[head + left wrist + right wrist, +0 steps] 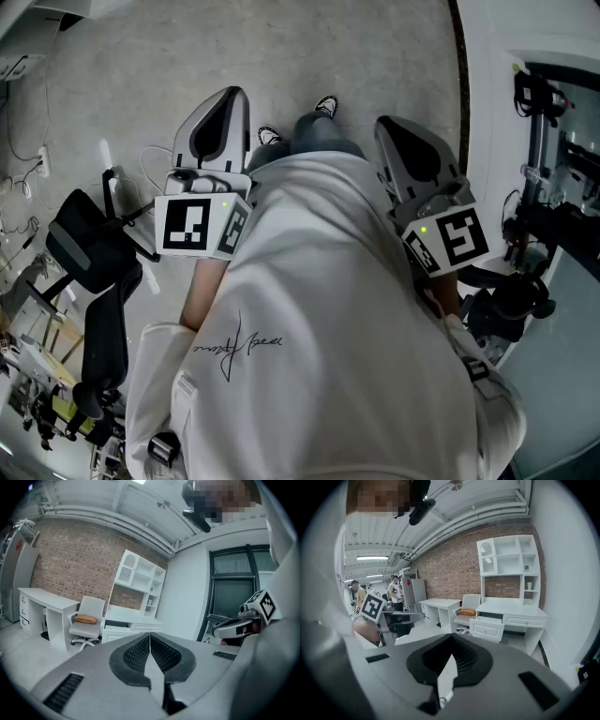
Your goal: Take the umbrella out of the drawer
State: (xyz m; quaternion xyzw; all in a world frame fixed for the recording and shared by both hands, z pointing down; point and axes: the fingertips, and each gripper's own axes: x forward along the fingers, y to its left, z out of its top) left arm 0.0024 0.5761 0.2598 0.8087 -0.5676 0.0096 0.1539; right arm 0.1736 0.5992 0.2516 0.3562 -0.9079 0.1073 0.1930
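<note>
Jaws clenched on nothing on both left gripper (150, 639) and right gripper (451, 641). We carry them idle beside our torso, likely because we stand well apart from the bench (513, 607). One bench drawer (486, 630) is pulled out. Umbrella unseen, presumably inside it.

Open floor (423, 627) ahead to desk (512, 609); white chair (471, 601) stands just beside open drawer (485, 628)

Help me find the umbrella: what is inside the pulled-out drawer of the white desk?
The drawer stands open on the white desk, but only its front panel shows. The inside is hidden behind it, so no umbrella can be seen.
</note>
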